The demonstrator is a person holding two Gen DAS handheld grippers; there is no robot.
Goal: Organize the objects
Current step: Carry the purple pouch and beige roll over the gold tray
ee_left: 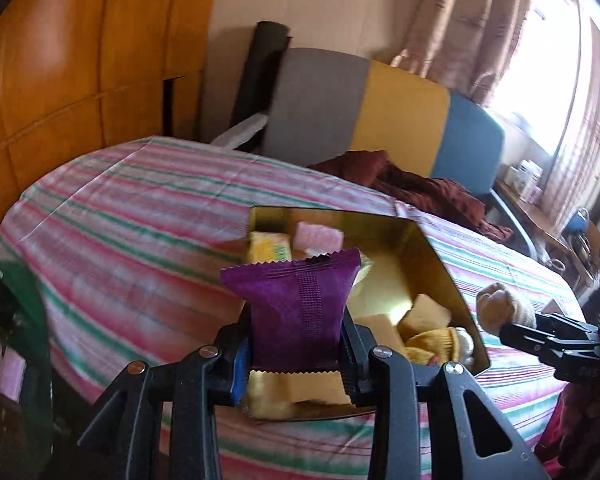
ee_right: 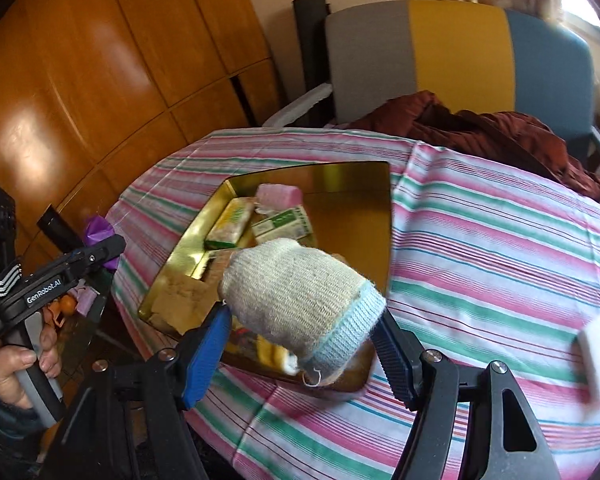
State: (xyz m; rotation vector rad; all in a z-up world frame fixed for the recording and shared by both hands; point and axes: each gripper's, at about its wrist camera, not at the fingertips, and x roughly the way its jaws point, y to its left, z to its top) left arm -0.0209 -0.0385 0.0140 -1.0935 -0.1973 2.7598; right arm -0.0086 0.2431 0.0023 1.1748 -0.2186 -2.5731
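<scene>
My left gripper [ee_left: 296, 344] is shut on a purple snack packet [ee_left: 296, 304] and holds it upright above the near end of a gold tin tray [ee_left: 432, 248]. The tray [ee_right: 352, 184] lies on the striped tablecloth and holds a pink packet [ee_right: 280, 194], a yellow-green packet [ee_right: 230, 222], a green-white box [ee_right: 284, 226] and other small items. My right gripper [ee_right: 300, 328] is shut on a rolled cream sock with a light blue cuff [ee_right: 300, 296], above the tray's near edge. The sock [ee_left: 504, 306] and right gripper also show at the right of the left wrist view.
A round table with a pink, green and white striped cloth [ee_right: 480, 248]. A white block [ee_right: 598, 356] lies on the cloth at right. A grey, yellow and blue chair [ee_right: 460, 56] with a dark red garment [ee_right: 480, 128] stands behind. Wooden cabinets [ee_right: 100, 80] at left.
</scene>
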